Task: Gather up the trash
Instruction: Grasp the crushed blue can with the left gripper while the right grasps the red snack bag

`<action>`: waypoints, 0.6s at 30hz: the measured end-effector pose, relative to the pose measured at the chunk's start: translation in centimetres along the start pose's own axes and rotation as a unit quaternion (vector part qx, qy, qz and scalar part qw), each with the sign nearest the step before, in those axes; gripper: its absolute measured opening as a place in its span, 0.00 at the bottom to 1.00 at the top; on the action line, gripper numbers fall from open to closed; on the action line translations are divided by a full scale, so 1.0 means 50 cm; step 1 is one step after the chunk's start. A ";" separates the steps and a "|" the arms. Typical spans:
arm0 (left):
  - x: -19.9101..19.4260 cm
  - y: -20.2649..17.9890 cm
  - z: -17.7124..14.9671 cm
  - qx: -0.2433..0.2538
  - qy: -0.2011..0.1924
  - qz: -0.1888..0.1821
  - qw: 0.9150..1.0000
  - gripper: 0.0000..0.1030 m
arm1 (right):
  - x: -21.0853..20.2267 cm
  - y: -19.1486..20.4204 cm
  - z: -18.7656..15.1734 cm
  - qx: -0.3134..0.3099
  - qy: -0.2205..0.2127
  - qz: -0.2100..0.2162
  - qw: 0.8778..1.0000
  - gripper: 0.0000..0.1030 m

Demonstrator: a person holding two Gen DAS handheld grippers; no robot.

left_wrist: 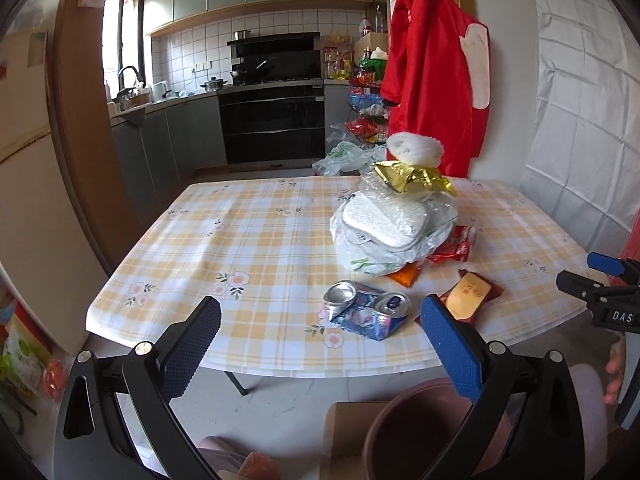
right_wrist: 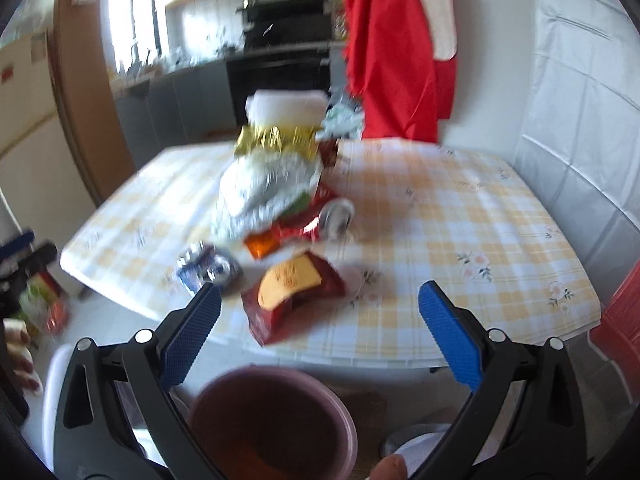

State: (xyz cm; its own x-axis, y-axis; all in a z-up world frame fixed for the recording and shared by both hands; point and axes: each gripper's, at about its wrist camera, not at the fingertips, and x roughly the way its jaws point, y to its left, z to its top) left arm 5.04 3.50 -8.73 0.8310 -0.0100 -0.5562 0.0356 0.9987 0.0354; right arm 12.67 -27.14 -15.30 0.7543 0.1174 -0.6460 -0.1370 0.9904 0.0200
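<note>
Worktop [left_wrist: 248, 224] under a yellow-and-white checked cloth with small flowers carries all the trash, heaped toward its right half in the left wrist view. Below its near edge stands a brown round bin [right_wrist: 276, 420]; its inside looks dark and what lies in it cannot be told.

Largest of the heap is a white plastic bag [left_wrist: 376, 236], bulging, with white foam trays [left_wrist: 384, 220] showing through its top and a crumpled gold foil wrapper [left_wrist: 408, 178] above it. Red and orange snack wrappers [left_wrist: 452, 246] poke out from under the bag's right side. Nearer the edge lies a dark red packet with a gold panel [right_wrist: 294, 292], flat on the cloth. Just left of it lies a crushed blue drink can [left_wrist: 366, 312], bent double so both silver ends face up. In the blurred right wrist view, another silver-ended can [right_wrist: 338, 216] lies against the red wrappers behind the packet.

Left gripper [left_wrist: 320, 320] has its blue-padded fingers spread wide and empty; the crushed can sits between them in the view, beyond the tips, untouched. Right gripper [right_wrist: 320, 306] is likewise spread wide with nothing held, the red-and-gold packet lying between its fingers just ahead of the tips, with the bin directly beneath.
</note>
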 end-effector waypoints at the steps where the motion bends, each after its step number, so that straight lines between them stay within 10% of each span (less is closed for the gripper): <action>1: 0.012 0.001 -0.006 0.003 0.008 0.003 1.000 0.95 | 0.013 0.007 -0.004 -0.013 0.003 -0.012 1.000 0.95; 14: 0.106 0.021 -0.046 -0.012 0.052 0.009 0.999 0.95 | 0.159 0.037 -0.068 -0.002 0.068 0.086 0.994 0.93; 18: 0.134 0.011 -0.056 0.001 0.061 -0.001 0.998 0.95 | 0.208 0.037 -0.070 0.036 0.083 0.116 0.989 0.78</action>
State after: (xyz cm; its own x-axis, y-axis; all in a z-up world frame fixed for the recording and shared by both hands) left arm 9.07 4.13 -14.76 0.7575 -0.0067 -0.6528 0.0396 0.9986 0.0358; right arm 17.99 -24.32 -24.65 0.5907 0.3342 -0.7344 -0.2432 0.9416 0.2330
